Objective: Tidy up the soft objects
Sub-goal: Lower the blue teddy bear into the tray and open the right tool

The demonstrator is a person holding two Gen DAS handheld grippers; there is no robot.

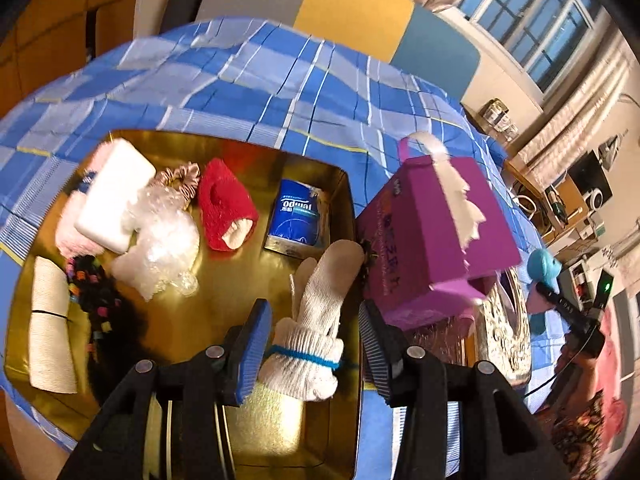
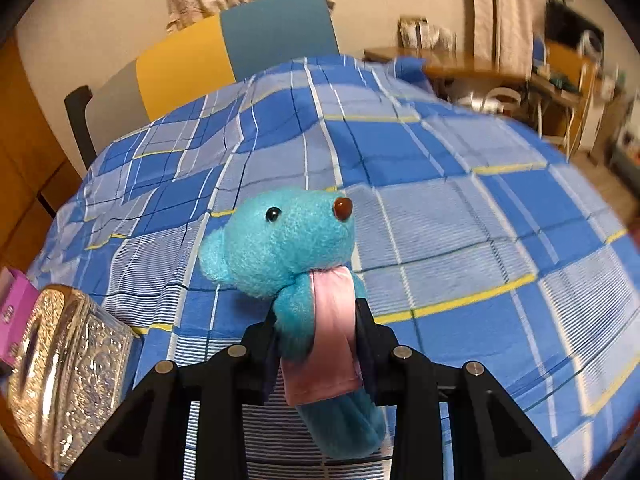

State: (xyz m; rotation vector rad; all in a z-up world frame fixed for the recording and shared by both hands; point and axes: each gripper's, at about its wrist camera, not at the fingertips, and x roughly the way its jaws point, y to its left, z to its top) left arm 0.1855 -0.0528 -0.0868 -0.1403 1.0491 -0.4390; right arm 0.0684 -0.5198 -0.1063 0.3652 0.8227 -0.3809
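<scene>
Turquoise plush bear (image 2: 288,240), clamped in your right tool (image 2: 316,332); left tool (image 1: 312,344) gapes around the knit glove (image 1: 316,320) beside the gold tray (image 1: 224,432) rim, which could snag it.

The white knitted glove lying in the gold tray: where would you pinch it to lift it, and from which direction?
Probably at the cuff of the white glove, by its blue band, coming down from above. There the knit is bunched into a narrow bundle, and it already lies between the open left gripper fingers; the gold tray beneath blocks a lower approach.

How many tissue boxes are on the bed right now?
2: a purple tissue box beside the gold tray's right edge, and an ornate silver tissue box just right of it. Others may be out of view.
</scene>
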